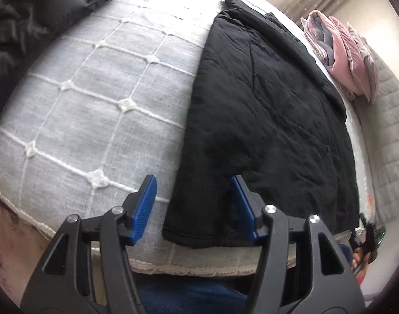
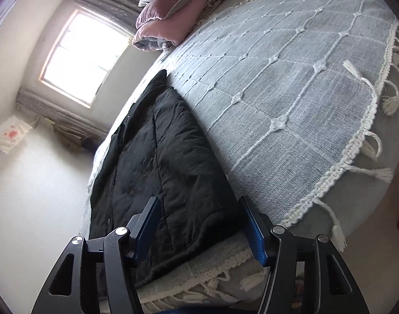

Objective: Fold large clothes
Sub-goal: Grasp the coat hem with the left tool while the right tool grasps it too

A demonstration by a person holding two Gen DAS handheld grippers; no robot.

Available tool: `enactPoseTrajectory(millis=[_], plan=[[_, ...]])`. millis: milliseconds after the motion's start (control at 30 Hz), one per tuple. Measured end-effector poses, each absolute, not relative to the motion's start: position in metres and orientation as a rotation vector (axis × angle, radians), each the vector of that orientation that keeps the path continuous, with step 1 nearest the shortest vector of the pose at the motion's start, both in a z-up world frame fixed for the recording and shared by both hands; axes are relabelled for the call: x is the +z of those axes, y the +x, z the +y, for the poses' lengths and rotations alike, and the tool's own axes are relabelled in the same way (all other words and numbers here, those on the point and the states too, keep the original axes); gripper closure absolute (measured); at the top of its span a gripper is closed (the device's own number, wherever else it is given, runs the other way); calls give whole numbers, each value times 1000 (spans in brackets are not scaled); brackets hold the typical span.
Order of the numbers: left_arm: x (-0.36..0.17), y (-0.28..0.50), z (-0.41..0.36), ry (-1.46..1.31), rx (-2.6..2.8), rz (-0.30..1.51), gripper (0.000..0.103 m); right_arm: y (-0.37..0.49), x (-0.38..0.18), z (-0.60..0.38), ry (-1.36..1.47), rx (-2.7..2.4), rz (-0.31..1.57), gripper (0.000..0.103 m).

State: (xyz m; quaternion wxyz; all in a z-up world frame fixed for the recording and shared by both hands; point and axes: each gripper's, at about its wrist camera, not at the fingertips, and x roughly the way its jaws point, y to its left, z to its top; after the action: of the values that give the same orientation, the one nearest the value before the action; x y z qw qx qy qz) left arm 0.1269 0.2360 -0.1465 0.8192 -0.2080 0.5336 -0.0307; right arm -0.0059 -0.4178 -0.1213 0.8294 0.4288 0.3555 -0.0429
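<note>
A black quilted coat [image 1: 264, 120] is lying flat along one edge of the white-gridded bedspread [image 1: 100, 99], its hem nearest both tools, while the left gripper [image 1: 194, 204] and the right gripper [image 2: 199, 225] are hovering over that hem with jaws partly apart, gripping nothing
</note>
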Motion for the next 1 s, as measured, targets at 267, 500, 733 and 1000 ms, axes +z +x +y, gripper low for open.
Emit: enactPoseTrajectory(millis=[267, 500, 733, 1000], plan=[[-150, 139, 216, -432, -86, 1185, 43, -4, -129, -426, 973, -83, 728, 50], [-147, 141, 204, -346, -47, 1182, 66, -3, -140, -432, 991, -98, 746, 77], [-152, 148, 203, -369, -20, 1221, 63, 10, -137, -422, 935, -68, 795, 76], [-155, 153, 199, -388, 4, 1233, 57, 8, -138, -423, 946, -62, 787, 78]])
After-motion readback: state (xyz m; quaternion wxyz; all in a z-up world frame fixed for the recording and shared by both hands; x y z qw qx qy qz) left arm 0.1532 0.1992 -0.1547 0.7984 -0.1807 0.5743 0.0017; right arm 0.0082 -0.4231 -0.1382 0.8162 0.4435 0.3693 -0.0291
